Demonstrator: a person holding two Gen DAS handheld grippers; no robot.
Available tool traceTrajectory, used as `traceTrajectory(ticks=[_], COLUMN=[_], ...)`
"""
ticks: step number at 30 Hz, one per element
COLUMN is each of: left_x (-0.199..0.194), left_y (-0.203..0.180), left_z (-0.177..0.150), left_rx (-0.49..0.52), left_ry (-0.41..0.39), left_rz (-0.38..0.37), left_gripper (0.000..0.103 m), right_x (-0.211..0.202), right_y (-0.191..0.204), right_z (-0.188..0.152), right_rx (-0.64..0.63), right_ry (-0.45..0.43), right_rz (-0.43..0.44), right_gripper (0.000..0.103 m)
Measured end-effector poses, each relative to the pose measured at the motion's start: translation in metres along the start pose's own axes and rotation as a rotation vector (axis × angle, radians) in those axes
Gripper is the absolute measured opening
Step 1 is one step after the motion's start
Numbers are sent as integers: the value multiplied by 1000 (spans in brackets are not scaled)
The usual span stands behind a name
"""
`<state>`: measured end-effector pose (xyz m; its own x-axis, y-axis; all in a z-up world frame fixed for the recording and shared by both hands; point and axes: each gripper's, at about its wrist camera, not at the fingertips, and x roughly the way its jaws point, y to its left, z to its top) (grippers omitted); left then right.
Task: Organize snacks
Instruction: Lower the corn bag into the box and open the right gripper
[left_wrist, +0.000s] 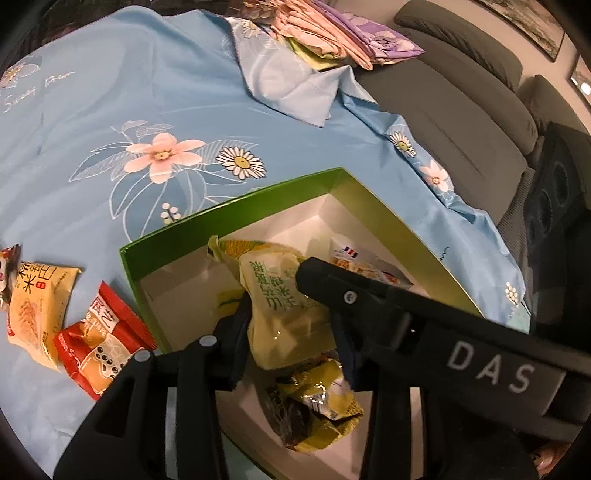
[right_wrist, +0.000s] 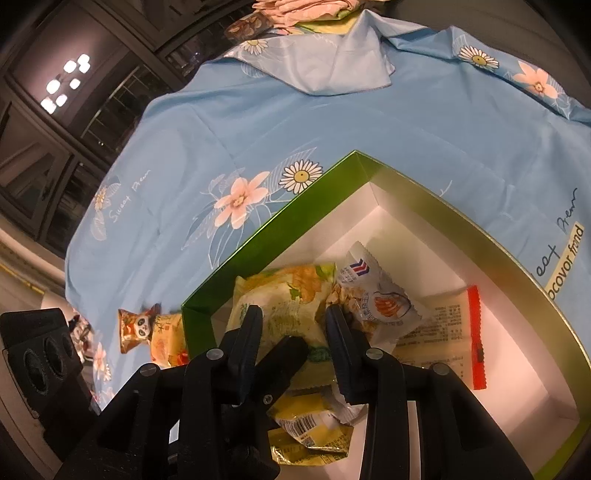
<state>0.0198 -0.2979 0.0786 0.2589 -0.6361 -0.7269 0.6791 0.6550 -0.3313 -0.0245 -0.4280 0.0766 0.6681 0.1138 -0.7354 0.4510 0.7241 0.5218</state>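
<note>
A green box (left_wrist: 236, 206) with a white inside sits on the blue flowered cloth; it also shows in the right wrist view (right_wrist: 280, 218). My left gripper (left_wrist: 291, 325) is shut on a yellow-green snack pack (left_wrist: 280, 306) and holds it over the box. In the right wrist view my right gripper (right_wrist: 293, 325) is open above that same yellow-green pack (right_wrist: 284, 302), and the left gripper's tip pokes in between its fingers. Other snack packs lie in the box: a white-and-blue one (right_wrist: 373, 291), a red-edged one (right_wrist: 458, 328) and yellow ones (left_wrist: 317, 413).
On the cloth left of the box lie a red pack (left_wrist: 99, 339), a yellow pack (left_wrist: 37, 310) and a panda-print pack (right_wrist: 147, 328). Folded fabrics (left_wrist: 325, 33) lie at the far edge. A grey sofa (left_wrist: 461, 122) stands to the right.
</note>
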Motion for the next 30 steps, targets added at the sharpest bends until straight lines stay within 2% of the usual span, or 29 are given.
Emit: traceTrajectory(ticks=[5,7,12,16,21,28,30], left_x=[-6,-8,-18,-25,-32,-48,-58], left_y=[2,0,1,4,1,1,7], left_z=[-1,-1,-1,1,1,-1,-4], left_rx=[-3,4,11,-10,4,-7,-21], left_ry=[-5,-12,-34,-44,-65,-101,-122], left_rz=[0,7,2,-10,-12,-40,-48], left_gripper=[51,60,69,74,85,92,96], right_x=[-2,-3,-9,-16,-23,-37,-39], right_y=[-2,-2,-3,-4,-5,-3,-1], right_z=[2,2,3,3,4,4,4], right_rx=[16,20,22,27,31,27,19], right_ry=[-23,-30,-58,-86,-111,-171,-181], right_rz=[-12,-19,-64,-88,-102,-117,-117], right_gripper=[38,38,41,56,65,80,80])
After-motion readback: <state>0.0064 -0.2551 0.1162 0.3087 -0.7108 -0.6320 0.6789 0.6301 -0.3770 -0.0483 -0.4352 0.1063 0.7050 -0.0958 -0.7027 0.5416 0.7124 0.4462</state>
